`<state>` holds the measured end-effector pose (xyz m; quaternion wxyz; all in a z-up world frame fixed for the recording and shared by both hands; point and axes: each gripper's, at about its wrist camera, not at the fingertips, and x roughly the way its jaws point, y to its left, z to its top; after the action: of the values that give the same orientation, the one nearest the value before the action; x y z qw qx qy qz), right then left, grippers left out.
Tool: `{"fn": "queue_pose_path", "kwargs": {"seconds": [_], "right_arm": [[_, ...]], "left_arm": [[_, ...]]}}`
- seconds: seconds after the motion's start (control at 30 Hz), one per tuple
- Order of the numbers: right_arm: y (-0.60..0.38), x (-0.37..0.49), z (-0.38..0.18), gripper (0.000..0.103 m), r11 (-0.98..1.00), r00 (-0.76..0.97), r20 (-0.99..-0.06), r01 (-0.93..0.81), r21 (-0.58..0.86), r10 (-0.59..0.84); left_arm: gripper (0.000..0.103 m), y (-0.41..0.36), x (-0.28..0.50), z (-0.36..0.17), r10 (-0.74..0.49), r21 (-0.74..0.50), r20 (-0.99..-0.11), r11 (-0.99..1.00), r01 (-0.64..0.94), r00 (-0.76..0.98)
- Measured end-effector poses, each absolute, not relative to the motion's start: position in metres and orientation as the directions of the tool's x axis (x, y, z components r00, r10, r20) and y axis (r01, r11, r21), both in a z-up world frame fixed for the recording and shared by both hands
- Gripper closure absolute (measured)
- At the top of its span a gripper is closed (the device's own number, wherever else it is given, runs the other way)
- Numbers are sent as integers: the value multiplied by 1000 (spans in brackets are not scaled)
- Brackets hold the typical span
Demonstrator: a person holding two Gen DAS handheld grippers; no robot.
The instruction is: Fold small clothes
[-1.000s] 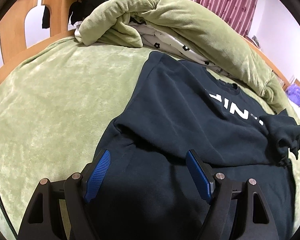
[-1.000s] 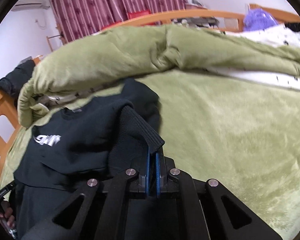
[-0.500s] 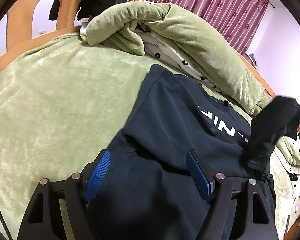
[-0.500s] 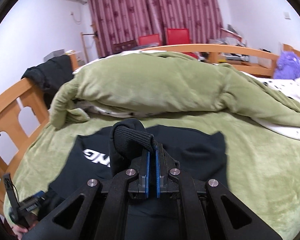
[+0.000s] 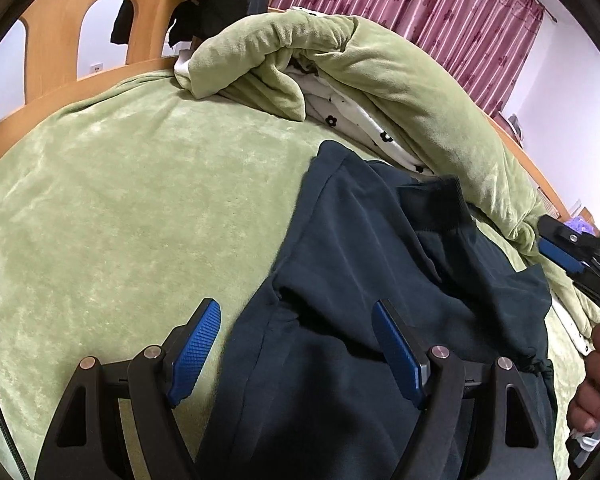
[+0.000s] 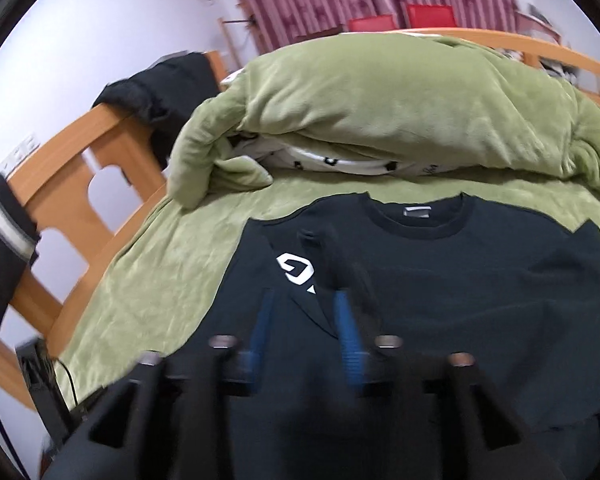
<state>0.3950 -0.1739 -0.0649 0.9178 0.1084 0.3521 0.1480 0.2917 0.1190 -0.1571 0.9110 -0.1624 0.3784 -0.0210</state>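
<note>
A dark navy sweatshirt [image 5: 360, 272] with a white logo [image 6: 296, 274] lies flat on the green bed cover [image 5: 120, 208]. One sleeve [image 5: 444, 216] lies folded across its chest, its ribbed cuff near the collar [image 6: 416, 216]. My left gripper [image 5: 296, 340] is open and empty, low over the sweatshirt's lower left edge. My right gripper [image 6: 304, 316] is open and empty, blurred, above the sweatshirt's front; it also shows at the right edge of the left wrist view [image 5: 564, 252].
A bunched green duvet [image 6: 400, 112] with white flowered bedding [image 5: 356, 120] under it lies just beyond the collar. A wooden bed frame [image 6: 76, 168] with dark clothes [image 6: 168, 84] draped on it runs along the left. Pink curtains [image 5: 440, 12] hang behind.
My right gripper carried the sleeve across the chest, let it go and opened. The sleeve now lies on the sweatshirt. My left gripper stayed open in place.
</note>
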Motion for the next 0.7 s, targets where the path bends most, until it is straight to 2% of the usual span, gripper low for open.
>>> {"fn": "queue_pose_path", "kwargs": {"seconds": [0.17,0.33,0.5,0.7], "right_arm": [[-200,370,-66,55,960,752,-601,-173,218,272],[-267,345,-87,55,986,753,-646,-22,163,124],[-329,320,-119,55,993,724,-686,118,30,-65],[-389,294,-151,55,973,691,-717,217,79,-96]], "left_arm": [[26,113,292,-160,-163,-298,-689,952,-71,707],[26,104,291,-163,-161,-272,-693,961,-48,703],[26,91,289,-168,-179,-253,-698,967,-5,694],[28,74,289,-169,-205,-241,-703,970,43,681]]}}
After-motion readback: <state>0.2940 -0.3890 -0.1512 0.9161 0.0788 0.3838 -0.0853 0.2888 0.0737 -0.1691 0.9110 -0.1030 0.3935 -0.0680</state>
